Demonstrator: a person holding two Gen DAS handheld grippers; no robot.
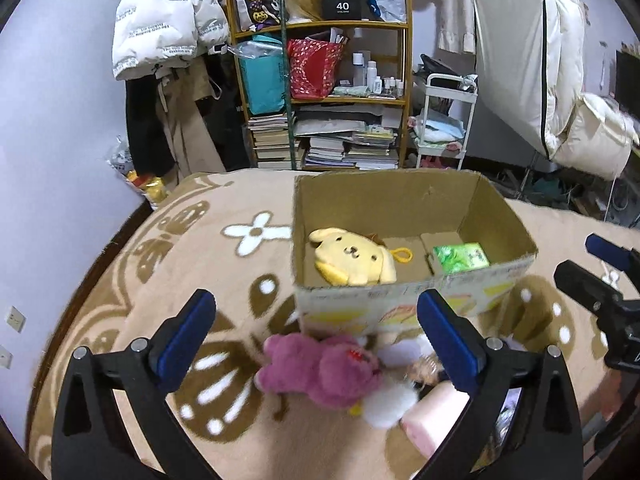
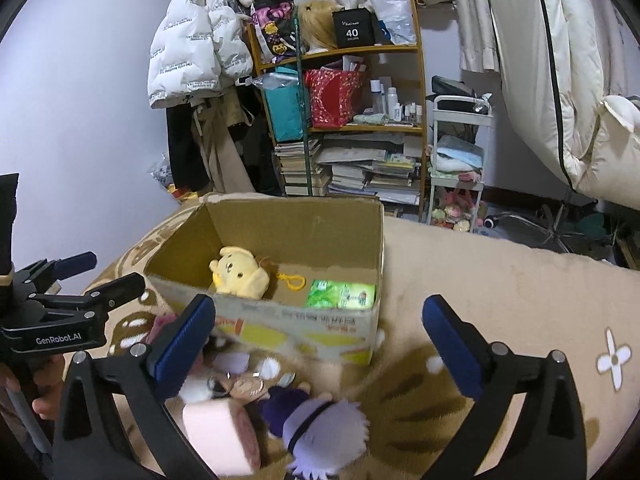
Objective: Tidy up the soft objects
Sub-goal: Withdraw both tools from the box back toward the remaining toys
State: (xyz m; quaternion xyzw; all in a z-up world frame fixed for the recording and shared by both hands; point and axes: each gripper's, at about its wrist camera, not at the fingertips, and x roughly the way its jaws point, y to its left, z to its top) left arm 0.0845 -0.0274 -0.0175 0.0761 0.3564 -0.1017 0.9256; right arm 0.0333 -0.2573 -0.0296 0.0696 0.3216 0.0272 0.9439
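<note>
A cardboard box stands open-topped on a beige blanket patterned with brown butterflies and white flowers. Inside the box, toward its left, lies a yellow dog plush with a yellow clip beside it; at the right end sits a green tissue pack.

Near the box's front wall, on the blanket, a loose pile of soft toys waits: a pink bear plush on the left, a white fluffy toy touching it, a pink block-shaped soft item just beside, and a purple-haired doll plush at the right near end.

The left gripper hangs above the pink bear with its blue-padded jaws spread wide, nothing between them pressed or gripped. The right gripper is likewise released, jaws wide apart over the doll plush and the box's front wall, holding nothing.

Far behind, a wooden shelf holds stacked books, bottles and bags, with a white puffer jacket hanging to its left.
</note>
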